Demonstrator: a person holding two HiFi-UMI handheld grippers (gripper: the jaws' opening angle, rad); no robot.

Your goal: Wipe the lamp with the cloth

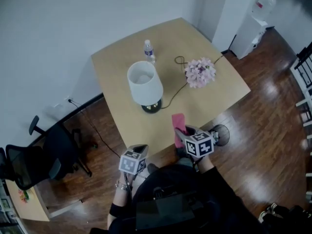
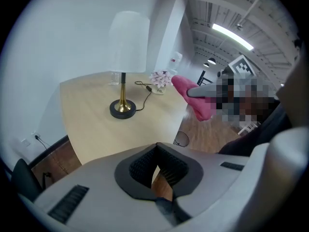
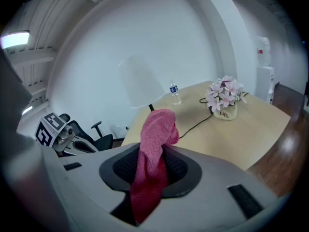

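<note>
A lamp with a white shade (image 1: 145,83) and a black and brass base (image 1: 151,106) stands near the middle of the light wooden table (image 1: 219,94). The left gripper view shows the lamp (image 2: 128,41) ahead, and in the right gripper view the lamp (image 3: 140,82) stands beyond the cloth. My right gripper (image 1: 182,132) hangs over the table's near edge, shut on a pink cloth (image 1: 178,125) that sticks up and droops from its jaws (image 3: 153,149). My left gripper (image 1: 138,150) is shut and holds nothing, off the table's near corner (image 2: 157,167).
A water bottle (image 1: 149,50) stands behind the lamp. A pot of pink flowers (image 1: 200,72) sits to its right, with the lamp's black cord (image 1: 176,91) running between them. A black office chair (image 1: 44,155) stands at the left, a water dispenser (image 1: 253,23) at the far right.
</note>
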